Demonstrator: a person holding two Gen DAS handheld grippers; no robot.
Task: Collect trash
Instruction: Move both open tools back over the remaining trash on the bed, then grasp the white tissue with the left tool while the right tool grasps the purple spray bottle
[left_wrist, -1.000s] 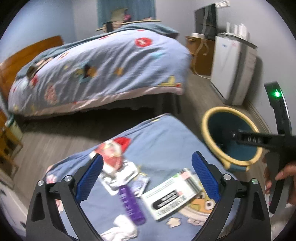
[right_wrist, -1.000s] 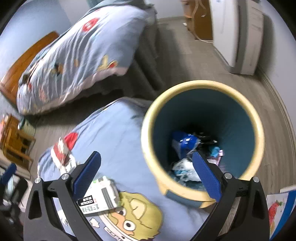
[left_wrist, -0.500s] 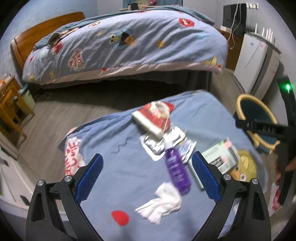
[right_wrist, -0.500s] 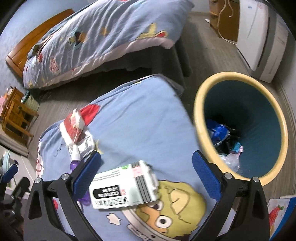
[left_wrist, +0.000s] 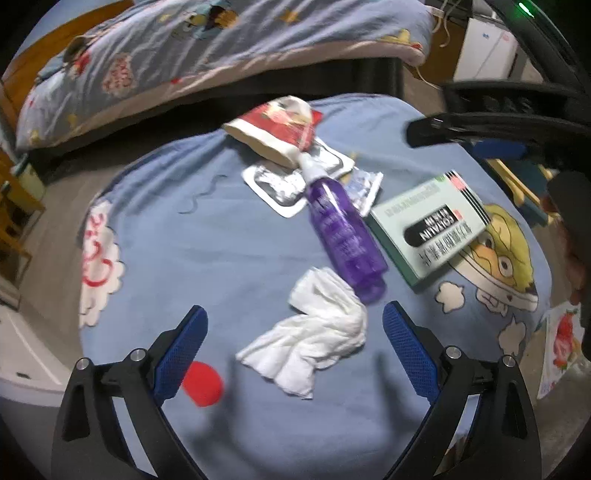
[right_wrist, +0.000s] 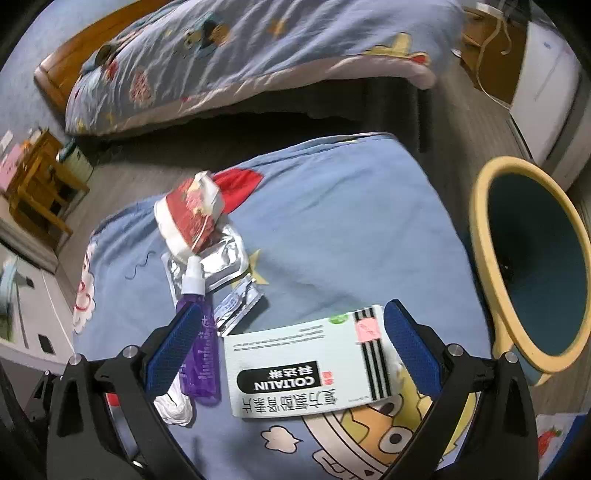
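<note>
Both hand-held grippers are spread, empty: left (left_wrist: 291, 343) over the tissue (left_wrist: 314, 343), right (right_wrist: 284, 343) over the box (right_wrist: 310, 369). Bottle (left_wrist: 343, 229), foil (left_wrist: 284, 184) and wrapper (left_wrist: 277, 125) still wait toward 12 on the blue surface (left_wrist: 221, 240). Bin (right_wrist: 532, 258) at 3, bed (right_wrist: 258, 55) beyond.

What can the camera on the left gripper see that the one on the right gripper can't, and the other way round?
Only the left view shows the whole crumpled tissue between the open left gripper, and a red dot on the cloth. Only the right view shows the open mouth of the yellow-rimmed bin. Both show the purple bottle, the green box, the foil packs and the red cup.
</note>
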